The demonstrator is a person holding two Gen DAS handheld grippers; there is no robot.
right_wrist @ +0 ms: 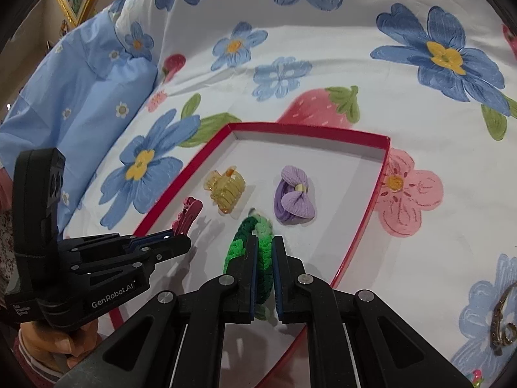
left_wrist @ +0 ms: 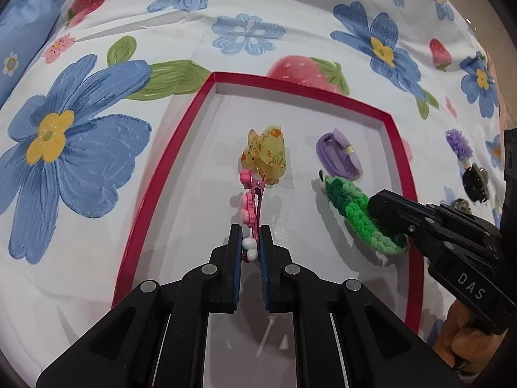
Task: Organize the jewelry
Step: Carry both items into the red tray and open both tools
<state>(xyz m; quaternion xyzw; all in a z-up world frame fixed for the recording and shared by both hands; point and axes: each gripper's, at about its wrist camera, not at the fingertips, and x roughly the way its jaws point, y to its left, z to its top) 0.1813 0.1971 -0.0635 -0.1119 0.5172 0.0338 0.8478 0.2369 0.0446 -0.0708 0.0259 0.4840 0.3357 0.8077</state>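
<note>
1. While both claws reach over it, a bedsheet (left_wrist: 97, 161) printed with blue flowers and strawberries covers the whole bed and carries everything else.
2. A shallow red-rimmed tray (left_wrist: 181, 148) with a white floor lies on the sheet, near the middle of both views.
3. The left claw (left_wrist: 251, 242) is clamped tight on the near end of a pink hair clip (left_wrist: 255, 200) decorated with flowers, which points away over the left part of the tray; whether the clip touches the tray floor cannot be told.
4. The right claw (right_wrist: 265, 258) is pinched shut on a green braided hair tie (right_wrist: 252, 236), held over the near right part of the tray.
5. A yellow translucent claw clip (left_wrist: 266, 152) sits on the tray floor just beyond the far tip of the pink clip.
6. A purple bow hair tie (right_wrist: 294, 197) lies on the tray floor to the right of the yellow clip, just beyond the green tie.
7. Outside the tray to the right, on the sheet, lie a purple flower accessory (left_wrist: 458, 144) and a dark hair clip (left_wrist: 475, 181).
8. A brown buckled strap (right_wrist: 504, 323) lies on the sheet at the near right edge of the right wrist view.
</note>
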